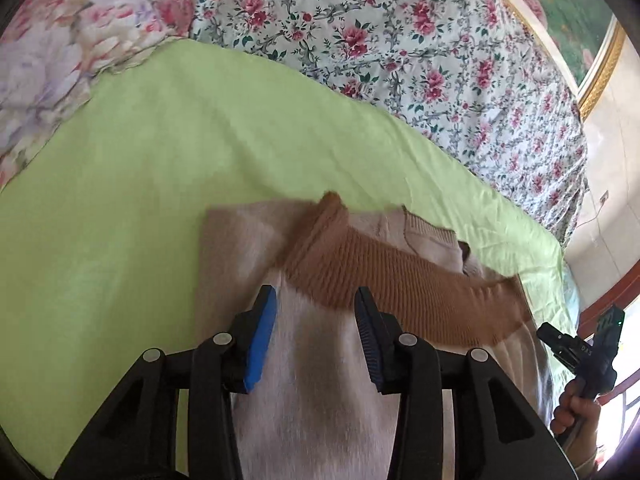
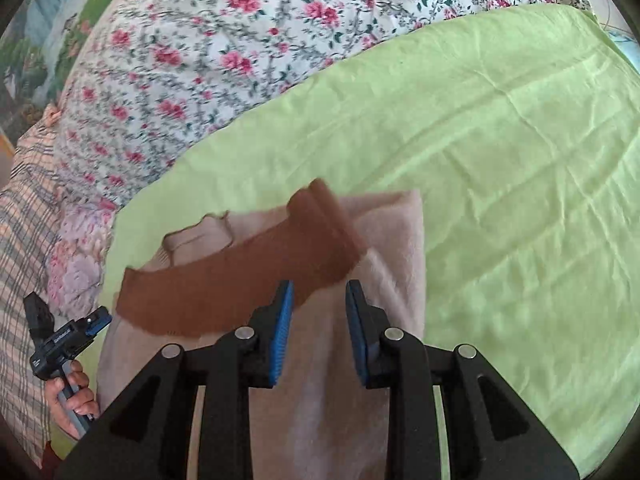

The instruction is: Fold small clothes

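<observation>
A pale pink knit sweater (image 1: pixel 320 392) lies folded on a light green sheet (image 1: pixel 140 184). A brown ribbed sleeve (image 1: pixel 384 276) is laid slantwise across its upper part. My left gripper (image 1: pixel 316 304) hovers over the sweater's middle, open, with only the fabric below showing in the gap between its blue pads. In the right wrist view the same sweater (image 2: pixel 384 232) and brown sleeve (image 2: pixel 240 280) appear. My right gripper (image 2: pixel 320 296) is open above the sleeve's end, holding nothing.
A floral quilt (image 1: pixel 400 40) is bunched behind the green sheet (image 2: pixel 500 160). A person's hand (image 1: pixel 572 408) grips the right tool's handle at the edge; the other hand (image 2: pixel 72 396) shows at lower left. A checked cloth (image 2: pixel 28 208) lies at the left.
</observation>
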A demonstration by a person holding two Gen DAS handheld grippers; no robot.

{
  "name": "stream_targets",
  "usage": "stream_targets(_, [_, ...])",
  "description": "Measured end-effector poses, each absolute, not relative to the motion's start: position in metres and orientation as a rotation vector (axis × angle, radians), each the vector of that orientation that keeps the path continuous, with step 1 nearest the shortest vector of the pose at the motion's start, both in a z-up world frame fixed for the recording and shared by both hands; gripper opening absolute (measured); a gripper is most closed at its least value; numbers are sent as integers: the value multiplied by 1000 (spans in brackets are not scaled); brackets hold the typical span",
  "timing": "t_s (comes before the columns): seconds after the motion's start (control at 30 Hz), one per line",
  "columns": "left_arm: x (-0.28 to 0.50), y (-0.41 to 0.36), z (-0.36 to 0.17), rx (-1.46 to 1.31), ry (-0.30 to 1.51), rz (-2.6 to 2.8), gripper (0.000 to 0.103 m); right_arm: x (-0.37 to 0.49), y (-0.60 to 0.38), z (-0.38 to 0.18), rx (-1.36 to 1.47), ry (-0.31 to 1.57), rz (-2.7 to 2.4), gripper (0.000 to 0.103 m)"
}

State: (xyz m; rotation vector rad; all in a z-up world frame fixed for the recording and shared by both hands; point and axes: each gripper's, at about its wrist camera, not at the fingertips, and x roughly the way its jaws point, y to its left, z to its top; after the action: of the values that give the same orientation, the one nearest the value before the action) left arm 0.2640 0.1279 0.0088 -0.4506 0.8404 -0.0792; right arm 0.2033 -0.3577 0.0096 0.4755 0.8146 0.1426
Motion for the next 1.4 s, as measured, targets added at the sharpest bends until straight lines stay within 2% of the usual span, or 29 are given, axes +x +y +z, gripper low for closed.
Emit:
stream_targets(0.1, [223, 119, 8, -479, 836, -103, 41, 173, -347, 2, 501, 828, 178, 29])
stream_targets(0.2, [174, 111, 9, -514, 825, -121, 47, 148, -331, 2, 508, 821, 205, 29])
stream_targets(0.27, [147, 104, 9, -536, 816, -110, 59, 126, -325, 0, 518, 817, 226, 31])
stream_targets(0.53, [71, 88, -6, -591, 867, -113, 62, 77, -308, -8, 543, 811, 240, 43])
stream_targets(0.8, [59, 81, -25, -651, 903, -102, 65, 63, -295, -12, 544, 829, 259, 46])
stream_targets(1.23, [117, 119, -33, -807, 795, 8, 68, 71, -287, -10, 553, 836, 292, 52])
stream_targets(1.3, [127, 121, -32, -795, 769, 32, 65, 76, -287, -8, 551, 835, 300, 52])
stream_targets(1.33, [133, 121, -32, -782, 766, 41, 57, 79, -288, -7, 549, 833, 303, 52])
stream_targets(1.37, [141, 120, -32, -768, 768, 36, 35, 83, -289, -6, 548, 832, 306, 52])
stream_targets(1.4, [146, 118, -32, -763, 778, 22, 26, 88, -292, -4, 547, 833, 309, 52])
